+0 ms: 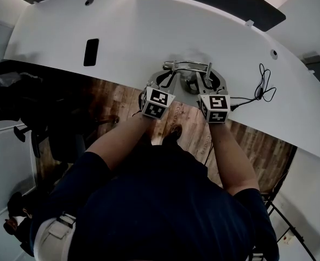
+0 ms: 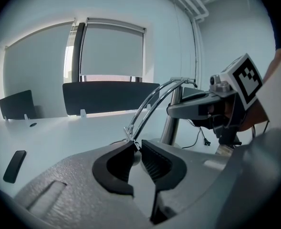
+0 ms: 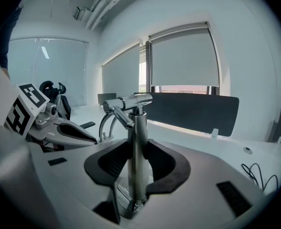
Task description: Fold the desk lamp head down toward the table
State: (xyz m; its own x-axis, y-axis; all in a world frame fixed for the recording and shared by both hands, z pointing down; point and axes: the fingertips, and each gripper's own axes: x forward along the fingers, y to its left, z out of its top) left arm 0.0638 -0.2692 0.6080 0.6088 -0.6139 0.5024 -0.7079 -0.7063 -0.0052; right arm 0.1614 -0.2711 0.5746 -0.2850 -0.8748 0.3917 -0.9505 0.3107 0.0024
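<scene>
A chrome desk lamp (image 1: 187, 68) stands near the front edge of the white desk (image 1: 149, 26). My right gripper (image 3: 139, 144) is shut on its upright post (image 3: 139, 128), with a pad pressing each side. From the hinge (image 3: 128, 101) at the post's top, a curved arm of two thin rods (image 2: 152, 101) arcs down to the left. My left gripper (image 2: 136, 144) is shut on the low end of that arm (image 2: 129, 133), close above the desk. From above, the left gripper (image 1: 168, 80) and the right gripper (image 1: 206, 83) flank the lamp.
A black phone (image 1: 91, 51) lies flat at the desk's left. A black cable (image 1: 263, 88) coils to the lamp's right. Dark partition screens (image 2: 107, 97) line the far edge. An office chair (image 3: 54, 94) stands beyond the desk's end.
</scene>
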